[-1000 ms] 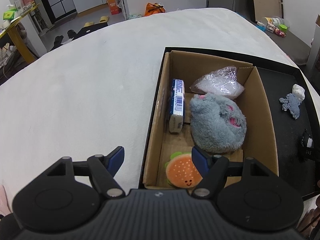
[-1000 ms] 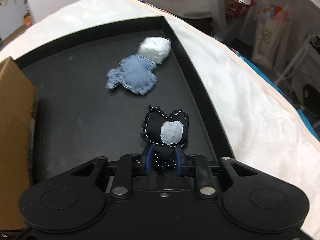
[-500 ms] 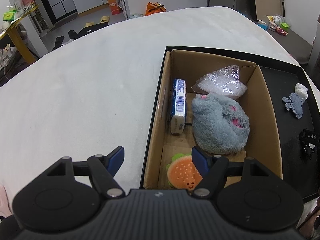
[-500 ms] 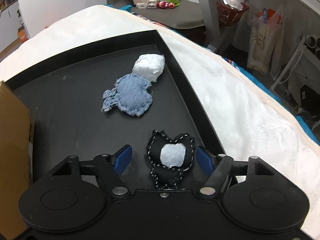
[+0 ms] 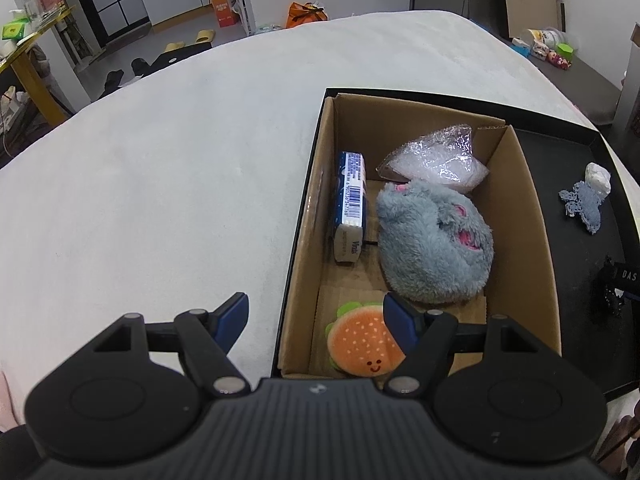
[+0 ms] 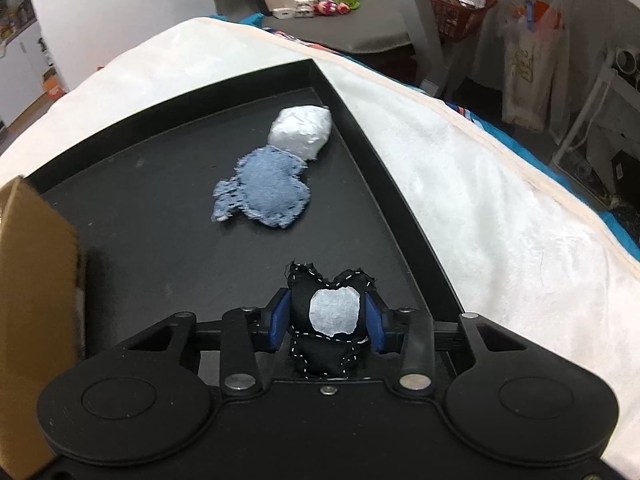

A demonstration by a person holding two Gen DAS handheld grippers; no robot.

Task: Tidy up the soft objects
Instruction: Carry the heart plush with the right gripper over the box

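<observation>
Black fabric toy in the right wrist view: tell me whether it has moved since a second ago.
Cannot tell: the black fabric toy sits by the same tray rim; the right gripper, jaws just closing, grips it again.

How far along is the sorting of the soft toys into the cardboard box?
Done: the grey plush, burger toy, bubble-wrap bag and a tissue pack lie in the cardboard box. In hand: the right gripper has just been closing its jaws on the black stitched toy. Left: the denim toy and white pouch on the black tray. The left gripper is open, empty.
</observation>
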